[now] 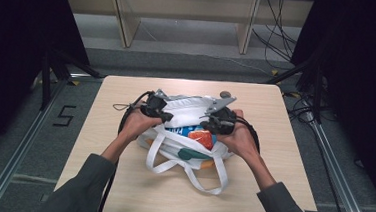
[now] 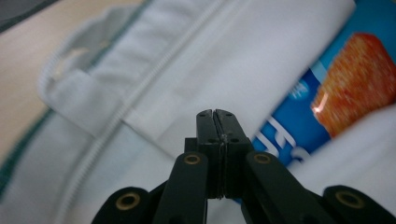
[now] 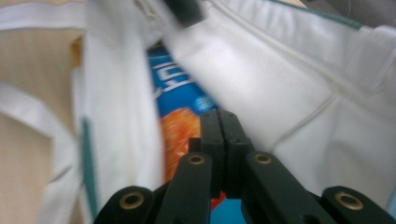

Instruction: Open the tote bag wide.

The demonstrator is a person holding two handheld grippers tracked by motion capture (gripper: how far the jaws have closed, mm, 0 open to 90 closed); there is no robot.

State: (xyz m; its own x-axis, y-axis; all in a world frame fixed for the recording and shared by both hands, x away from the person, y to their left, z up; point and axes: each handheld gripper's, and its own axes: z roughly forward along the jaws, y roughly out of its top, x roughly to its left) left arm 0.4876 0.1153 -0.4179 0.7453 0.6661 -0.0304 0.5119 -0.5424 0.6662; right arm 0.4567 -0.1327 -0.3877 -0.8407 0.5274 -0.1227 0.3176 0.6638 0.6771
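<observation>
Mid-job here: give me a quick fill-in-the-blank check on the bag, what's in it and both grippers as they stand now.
1. The white bag lies on the wooden ____.
2. Through the bag's opening shows a snack packet that is orange and ____.
3. The jaws of the left gripper are ____.
4. The jaws of the right gripper point at the ____ of the bag.

Missing words: table; blue; shut; opening
</observation>
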